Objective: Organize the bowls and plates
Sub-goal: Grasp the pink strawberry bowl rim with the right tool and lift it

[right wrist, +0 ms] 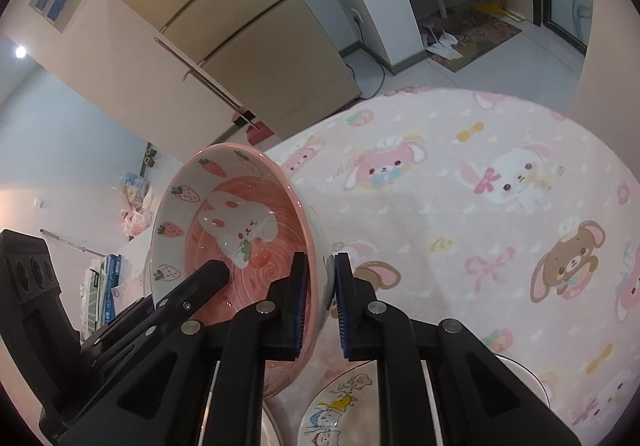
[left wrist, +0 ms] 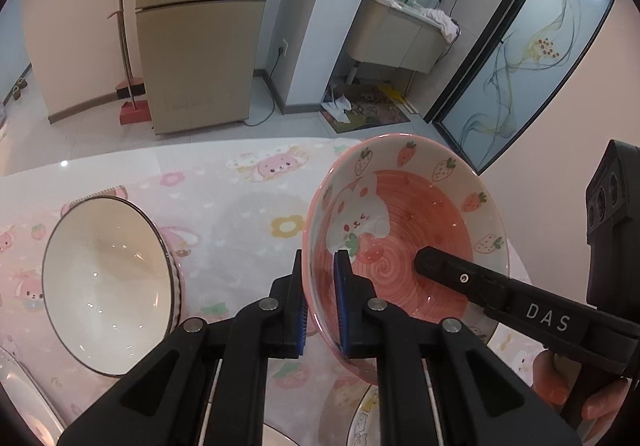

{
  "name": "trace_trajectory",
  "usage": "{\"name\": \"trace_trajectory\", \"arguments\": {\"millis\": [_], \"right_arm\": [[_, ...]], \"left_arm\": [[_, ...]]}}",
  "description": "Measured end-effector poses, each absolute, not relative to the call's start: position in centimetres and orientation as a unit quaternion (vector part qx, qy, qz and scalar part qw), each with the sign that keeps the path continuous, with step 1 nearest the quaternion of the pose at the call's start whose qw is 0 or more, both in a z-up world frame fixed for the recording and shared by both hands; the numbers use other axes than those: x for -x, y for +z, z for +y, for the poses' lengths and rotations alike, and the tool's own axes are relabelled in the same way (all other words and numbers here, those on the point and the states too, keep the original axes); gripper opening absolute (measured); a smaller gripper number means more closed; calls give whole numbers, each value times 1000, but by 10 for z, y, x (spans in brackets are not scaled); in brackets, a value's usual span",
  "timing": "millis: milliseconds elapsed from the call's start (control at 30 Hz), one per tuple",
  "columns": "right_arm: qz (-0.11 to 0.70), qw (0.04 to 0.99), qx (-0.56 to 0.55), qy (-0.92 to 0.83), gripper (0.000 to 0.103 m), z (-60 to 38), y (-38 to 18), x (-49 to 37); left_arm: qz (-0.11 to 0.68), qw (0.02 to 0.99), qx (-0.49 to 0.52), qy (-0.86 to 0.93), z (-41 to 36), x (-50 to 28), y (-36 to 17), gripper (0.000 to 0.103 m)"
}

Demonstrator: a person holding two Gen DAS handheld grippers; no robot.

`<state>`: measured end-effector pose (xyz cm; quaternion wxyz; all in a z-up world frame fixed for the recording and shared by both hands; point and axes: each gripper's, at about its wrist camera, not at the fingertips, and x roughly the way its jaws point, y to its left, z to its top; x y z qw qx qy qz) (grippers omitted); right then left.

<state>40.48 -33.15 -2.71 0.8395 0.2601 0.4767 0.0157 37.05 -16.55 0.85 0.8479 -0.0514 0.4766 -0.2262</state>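
A pink strawberry bowl with a white rabbit (left wrist: 404, 230) is held tilted above the table. My left gripper (left wrist: 320, 302) is shut on its left rim, one blue pad inside and one outside. My right gripper (right wrist: 320, 302) is shut on its right rim; the bowl also shows in the right wrist view (right wrist: 236, 230). The right gripper's finger (left wrist: 460, 278) reaches into the bowl in the left wrist view. A white bowl with a dark rim (left wrist: 108, 298) lies tilted on the table at the left. A cartoon plate (right wrist: 340, 406) lies below the grippers.
The table (right wrist: 480, 206) has a pink cartoon-animal cloth. Another white dish rim (right wrist: 528, 378) sits beside the cartoon plate. A glass dish edge (left wrist: 20, 398) shows at the lower left. A beige fridge (left wrist: 200, 46), broom and sliding door stand beyond the table.
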Motion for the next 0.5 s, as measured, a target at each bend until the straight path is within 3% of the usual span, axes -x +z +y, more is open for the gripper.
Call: {"name": "trace_trajectory", "arguments": {"millis": [500], "right_arm": [[416,878,-237,27,15,-301,36,-374]], "left_arm": [[431,872,70,-220,-138,-349,63,10]]}}
